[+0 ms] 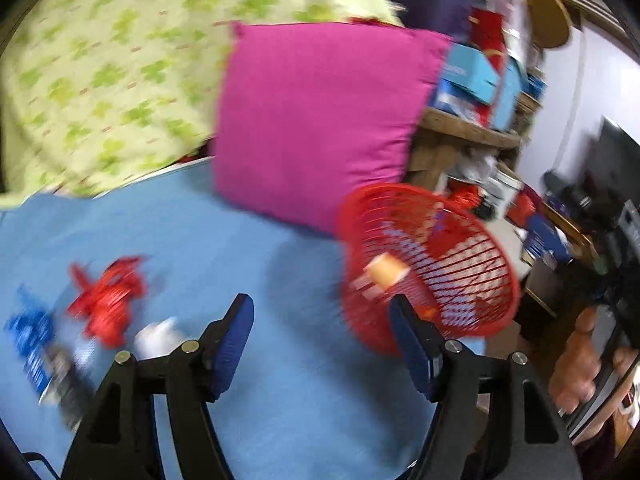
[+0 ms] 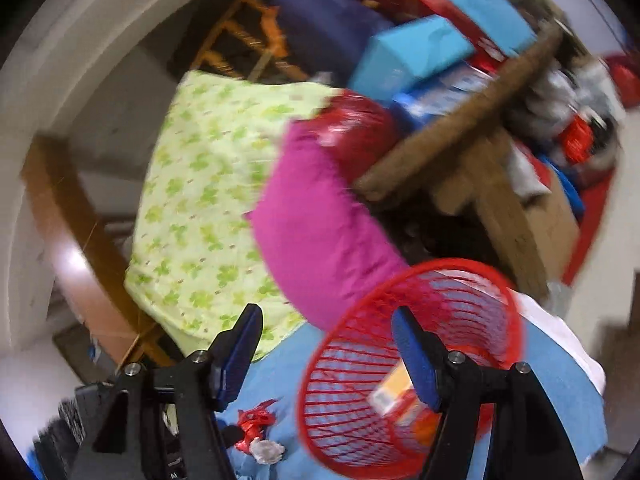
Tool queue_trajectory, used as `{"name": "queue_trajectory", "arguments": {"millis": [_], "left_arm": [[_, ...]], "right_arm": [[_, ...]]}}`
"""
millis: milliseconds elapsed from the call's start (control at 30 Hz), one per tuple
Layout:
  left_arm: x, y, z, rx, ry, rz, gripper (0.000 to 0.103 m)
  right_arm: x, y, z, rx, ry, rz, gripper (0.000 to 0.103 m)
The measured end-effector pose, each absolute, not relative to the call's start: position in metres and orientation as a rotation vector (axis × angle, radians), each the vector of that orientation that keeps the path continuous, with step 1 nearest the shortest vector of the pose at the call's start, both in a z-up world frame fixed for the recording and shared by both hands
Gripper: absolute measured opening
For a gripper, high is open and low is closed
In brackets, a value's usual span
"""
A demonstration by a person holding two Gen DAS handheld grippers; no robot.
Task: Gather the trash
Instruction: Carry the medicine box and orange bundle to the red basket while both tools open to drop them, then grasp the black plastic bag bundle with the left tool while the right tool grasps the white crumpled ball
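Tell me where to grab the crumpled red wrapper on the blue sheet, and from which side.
Take the red wrapper across its bunched middle, coming from above with the left gripper, whose jaws stand open and empty. It lies flat and loose on the blue sheet, with thin flaps sticking out that would probably slip. Blur hides finer detail.

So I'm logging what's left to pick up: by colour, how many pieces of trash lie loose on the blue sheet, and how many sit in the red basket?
Red wrapper: 1
Blue wrapper: 1
White crumpled piece: 1
Orange carton in the red basket: 1
Total: 4
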State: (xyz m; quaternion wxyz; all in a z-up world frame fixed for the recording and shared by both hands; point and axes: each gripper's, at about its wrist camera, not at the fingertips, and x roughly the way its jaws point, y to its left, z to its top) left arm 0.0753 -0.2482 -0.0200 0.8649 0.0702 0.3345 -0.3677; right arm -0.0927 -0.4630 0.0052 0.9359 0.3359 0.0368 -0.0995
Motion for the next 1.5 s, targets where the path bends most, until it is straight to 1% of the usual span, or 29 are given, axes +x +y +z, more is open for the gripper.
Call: {"name": "queue_trajectory", "arguments": {"millis": [133, 333, 400, 533, 733, 833, 933, 1000, 1067, 1167, 1233, 1333, 1400, 1467, 1500], "left_arm": [[0.087, -0.166, -0.034, 0.053, 0.723, -0.626, 0.073], [0.104, -0.040, -0.059, -0.020, 0.698, -0.329, 0.074], [0.109, -0.012, -0.069, -0.052, 0.703, -0.280, 0.074], [0.115, 0.017, -0.090, -0.102, 0.740, -0.244, 0.074], [0.116, 0.012, -0.113, -0.068, 0.762, -0.301, 0.074], [0.118, 0.000, -0.115, -0.026, 0.756, -0.328, 0.074], [0.133, 0.000, -0.118, -0.074, 0.794, -0.364, 0.074], [0.141, -0.001, -0.120, -0.104, 0.816, -0.378, 0.072], [0.150, -0.008, -0.122, -0.097, 0.824, -0.399, 0.064], [0.164, -0.021, -0.128, -0.096, 0.850, -0.447, 0.057], [0.172, -0.025, -0.134, -0.113, 0.875, -0.466, 0.053], [0.180, -0.030, -0.140, -0.120, 0.899, -0.474, 0.051], [0.184, -0.030, -0.145, -0.140, 0.919, -0.482, 0.047], [0.188, -0.030, -0.149, -0.160, 0.939, -0.491, 0.043], [0.188, -0.030, -0.150, -0.168, 0.940, -0.491, 0.042]], "right_arm": [[-0.066, -0.413, 0.016, 0.600, 0.091, -0.090, 0.071], [-0.006, -0.335, 0.002, 0.559, 0.252, 0.062, 0.071], [0.012, -0.318, -0.007, 0.562, 0.312, 0.093, 0.071], [0.056, -0.289, -0.036, 0.590, 0.479, 0.118, 0.071], [0.115, -0.278, -0.087, 0.652, 0.709, 0.054, 0.071], [0.132, -0.281, -0.105, 0.689, 0.759, 0.044, 0.071], [0.149, -0.284, -0.121, 0.694, 0.806, 0.021, 0.071], [0.161, -0.285, -0.127, 0.711, 0.827, 0.022, 0.071], [0.170, -0.287, -0.135, 0.712, 0.852, 0.013, 0.070], [0.181, -0.288, -0.141, 0.705, 0.870, -0.005, 0.068], [0.186, -0.288, -0.144, 0.704, 0.893, -0.017, 0.064], [0.195, -0.287, -0.155, 0.710, 0.935, -0.026, 0.061], [0.200, -0.286, -0.159, 0.707, 0.951, -0.023, 0.058], [0.203, -0.284, -0.163, 0.706, 0.963, -0.002, 0.050], [0.203, -0.282, -0.164, 0.713, 0.966, 0.015, 0.043]]}}
